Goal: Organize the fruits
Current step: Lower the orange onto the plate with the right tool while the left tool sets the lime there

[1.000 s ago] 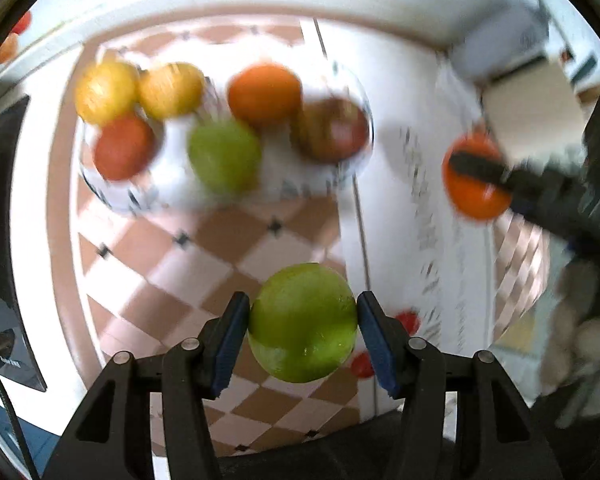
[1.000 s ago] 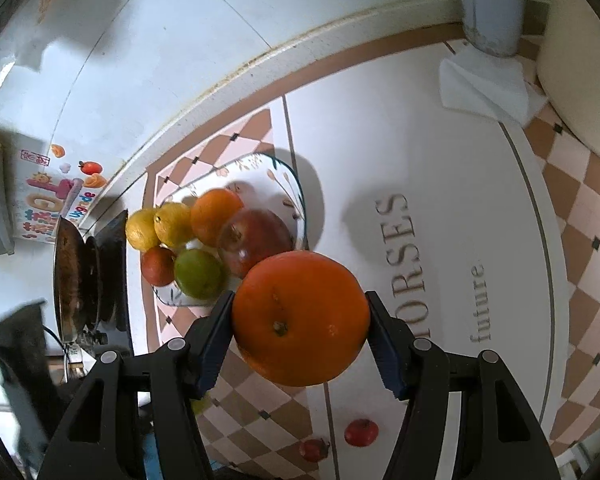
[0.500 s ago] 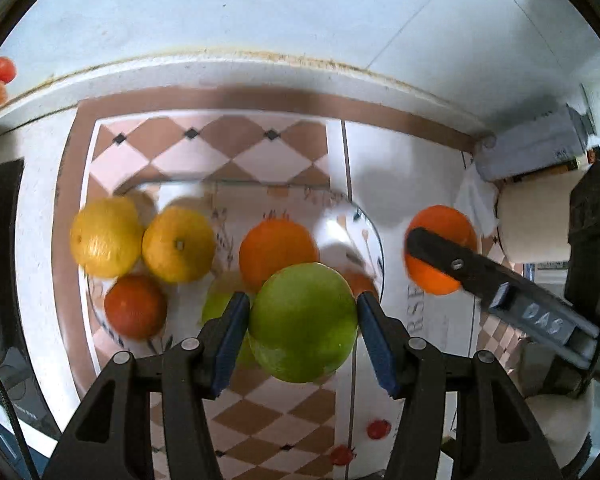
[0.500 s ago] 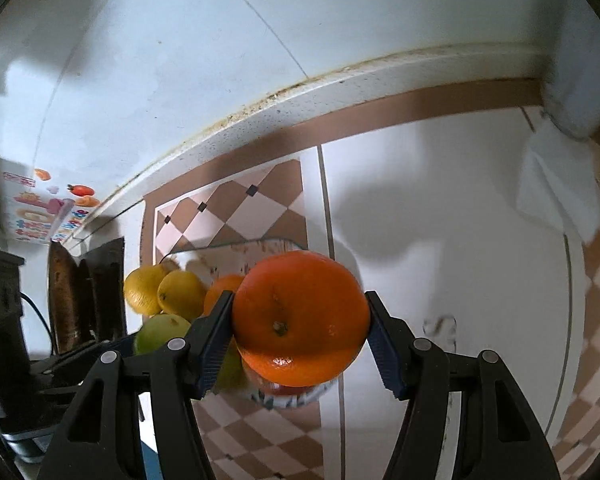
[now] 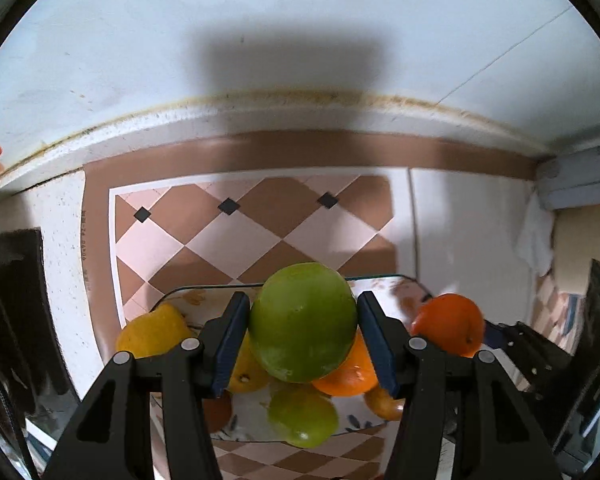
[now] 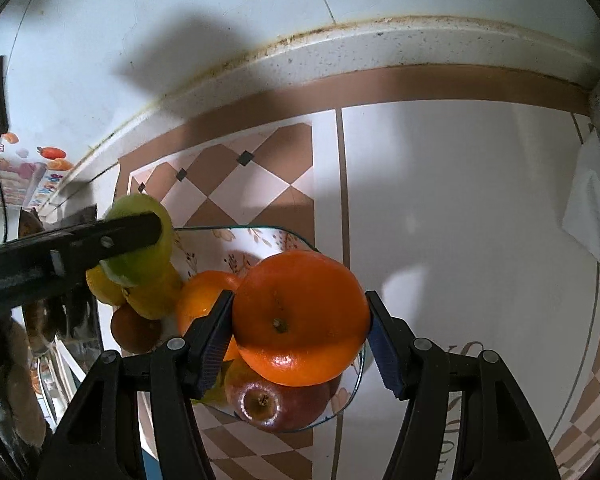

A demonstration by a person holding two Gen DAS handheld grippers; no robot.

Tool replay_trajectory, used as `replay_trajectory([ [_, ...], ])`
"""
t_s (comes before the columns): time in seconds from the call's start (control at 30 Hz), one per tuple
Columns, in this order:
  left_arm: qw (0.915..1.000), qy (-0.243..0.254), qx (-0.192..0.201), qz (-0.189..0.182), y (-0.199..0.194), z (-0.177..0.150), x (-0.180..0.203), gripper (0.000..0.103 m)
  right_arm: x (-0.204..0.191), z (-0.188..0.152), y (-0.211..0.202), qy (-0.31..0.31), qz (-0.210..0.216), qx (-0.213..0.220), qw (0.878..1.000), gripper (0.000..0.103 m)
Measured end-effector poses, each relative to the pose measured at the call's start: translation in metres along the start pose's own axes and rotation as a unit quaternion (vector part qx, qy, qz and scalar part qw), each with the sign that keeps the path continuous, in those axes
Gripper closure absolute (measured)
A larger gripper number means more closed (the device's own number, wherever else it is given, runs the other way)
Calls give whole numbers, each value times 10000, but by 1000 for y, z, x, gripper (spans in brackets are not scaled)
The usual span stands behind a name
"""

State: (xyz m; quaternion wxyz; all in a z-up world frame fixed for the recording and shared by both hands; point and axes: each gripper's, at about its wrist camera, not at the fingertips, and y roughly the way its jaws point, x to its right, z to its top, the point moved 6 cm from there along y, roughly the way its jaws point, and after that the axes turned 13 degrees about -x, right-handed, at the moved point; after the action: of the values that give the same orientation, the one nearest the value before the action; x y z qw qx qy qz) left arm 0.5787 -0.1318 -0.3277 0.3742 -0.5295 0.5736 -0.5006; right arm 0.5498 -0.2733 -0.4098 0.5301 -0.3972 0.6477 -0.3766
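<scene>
Left gripper [image 5: 302, 340]: clamped on a green fruit [image 5: 303, 323], one blue pad pressed to each side, the fruit filling the gap between the fingers.
Left gripper pose: pointing forward and down over the near part of the glass plate [image 5: 396, 280], the held fruit above the pile; in the right wrist view it comes in from the left edge as a dark bar across the green fruit [image 6: 140, 240].
Right gripper [image 6: 300, 334]: clamped on a large orange [image 6: 300, 316], stem dimple facing the camera, pads tight against both sides.
Right gripper pose: held above the right part of the plate [image 6: 300, 238], fingers aimed toward the wall; in the left wrist view its orange [image 5: 448, 330] shows just right of the left gripper.
Plate contents, left wrist view: a yellow fruit [image 5: 152, 334] at the left, a second yellow one [image 5: 246, 376] partly behind the left finger, an orange fruit [image 5: 348, 376] under the held green one, a smaller green fruit [image 5: 302, 416] near the front, and a dark reddish fruit [image 5: 218, 412] mostly hidden.
Plate contents, right wrist view: a red apple [image 6: 274, 404] directly beneath the held orange, shiny, stem up; another orange [image 6: 204, 300] beside it.
Counter [image 6: 460, 200]: white panels with a brown border and a brown-and-pink diamond pattern, the plate resting on it.
Wall [image 5: 300, 20]: pale tile, carrying the grippers' shadow.
Right edge: a white cloth [image 6: 592, 216] lying on the counter.
</scene>
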Motion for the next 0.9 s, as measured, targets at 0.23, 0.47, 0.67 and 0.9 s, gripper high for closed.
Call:
replay_trajectory([
  [0.23,9995,31,-304,85,28,3,2,49,0,1,3,-23,-49,-136,9999,32],
  [0.47,9992,-16,-397,75,33,2,4,48,-3,0,4,-41,-9,-196,9998,21],
  [0.67,9996,-187,-224,-52,20,-13,0,48,2,-8,-6,68,-68,-72,9999,10],
  [0.9,9987,-310,398,-25,-5,-52,-12,15,-1,-36,-35,54,-757,343,9965,8],
])
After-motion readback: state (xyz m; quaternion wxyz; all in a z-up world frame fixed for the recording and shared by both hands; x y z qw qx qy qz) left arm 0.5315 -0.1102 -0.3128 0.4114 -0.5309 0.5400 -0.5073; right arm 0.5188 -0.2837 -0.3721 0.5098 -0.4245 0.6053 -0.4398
